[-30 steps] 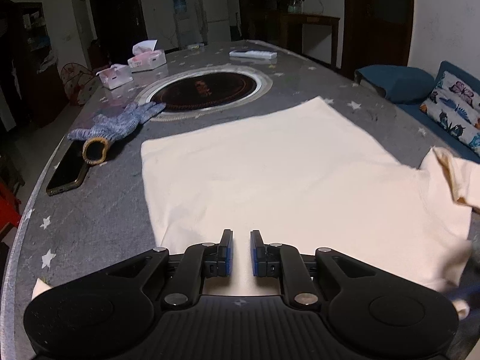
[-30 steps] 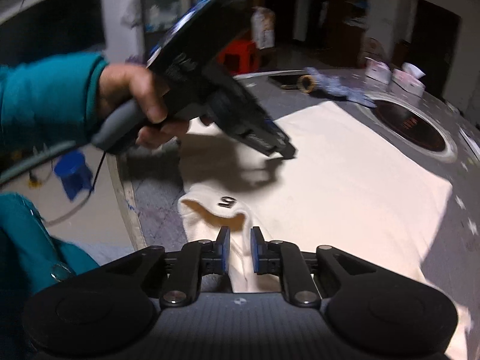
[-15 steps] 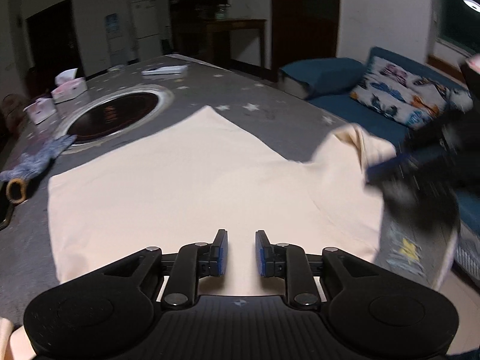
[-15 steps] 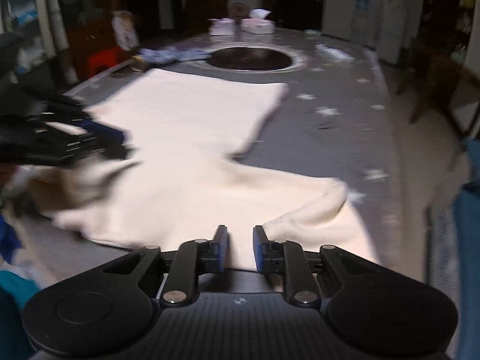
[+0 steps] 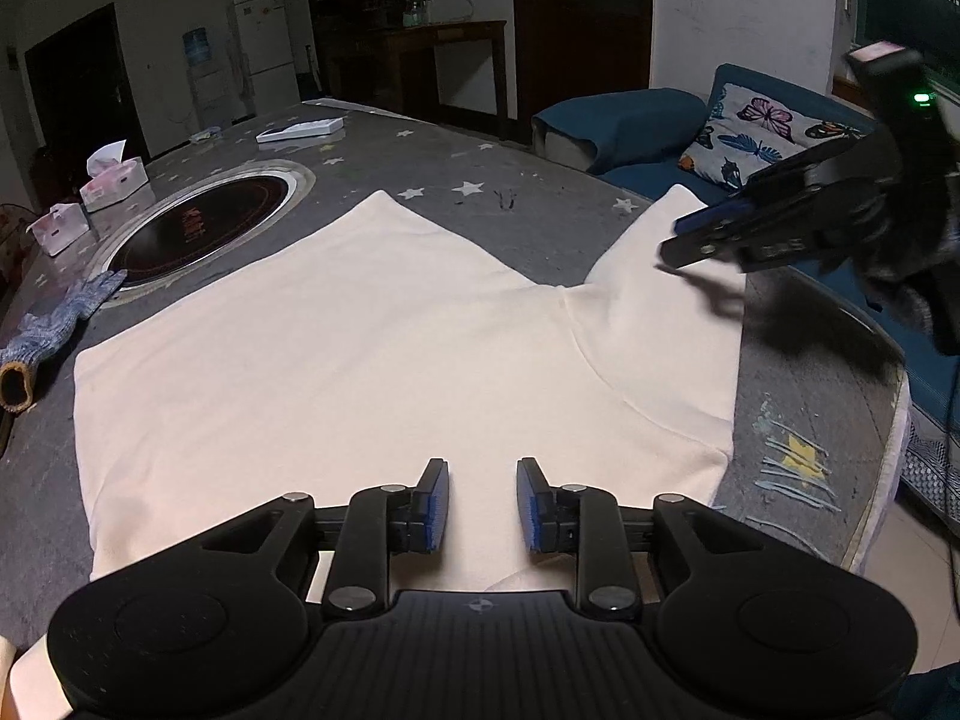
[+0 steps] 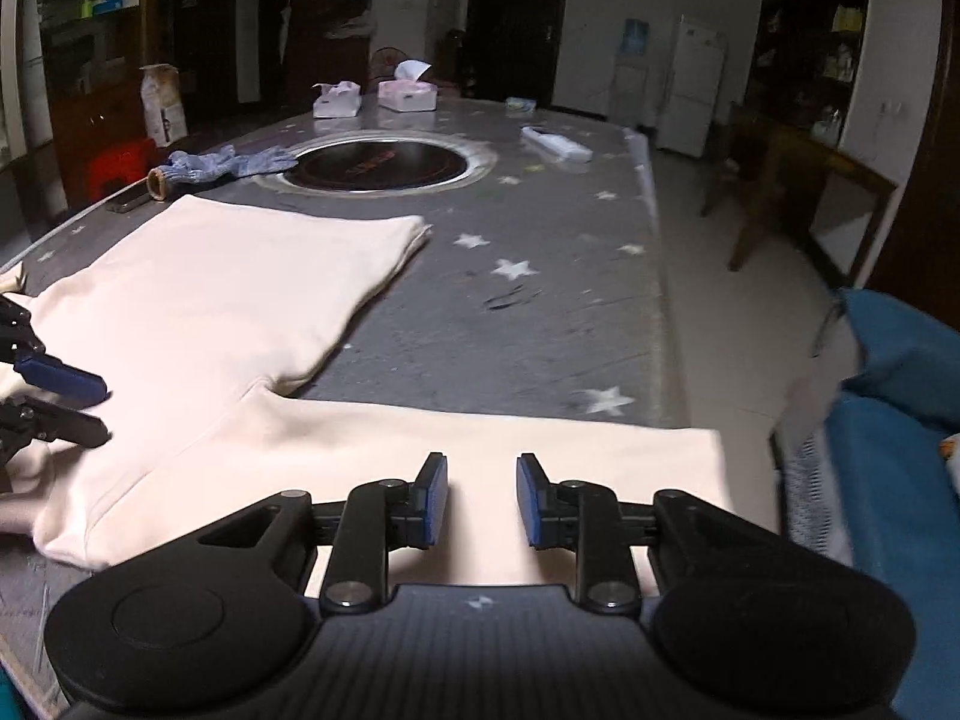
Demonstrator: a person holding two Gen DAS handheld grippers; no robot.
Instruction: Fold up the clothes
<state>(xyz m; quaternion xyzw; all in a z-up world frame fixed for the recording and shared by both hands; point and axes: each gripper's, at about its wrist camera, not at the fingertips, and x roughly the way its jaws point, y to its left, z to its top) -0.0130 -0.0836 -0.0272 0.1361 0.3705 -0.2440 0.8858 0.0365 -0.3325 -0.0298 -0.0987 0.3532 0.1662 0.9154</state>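
Observation:
A cream shirt (image 5: 336, 348) lies spread flat on the grey star-patterned table (image 5: 540, 204). My left gripper (image 5: 483, 468) hovers over its near edge; the jaws are opening and nothing sits between the blue pads. In the left wrist view my right gripper (image 5: 672, 240) hangs above the sleeve (image 5: 654, 324) at the right. Seen from the right wrist, that sleeve (image 6: 420, 438) stretches out flat under my right gripper (image 6: 483, 462), whose jaws are also opening with only cloth below them. My left gripper (image 6: 103, 411) shows at the left edge, over the shirt body (image 6: 228, 282).
A round black cooktop (image 5: 198, 228) is set into the table beyond the shirt. A blue knit glove (image 5: 54, 324), two tissue boxes (image 5: 114, 180) and a white flat box (image 5: 300, 131) lie around it. A blue sofa (image 5: 624, 126) stands past the table's right edge.
Both pairs of jaws have widened. The right gripper swung away from the collar to the sleeve, which now lies flat instead of bunched. The left gripper's view turned right.

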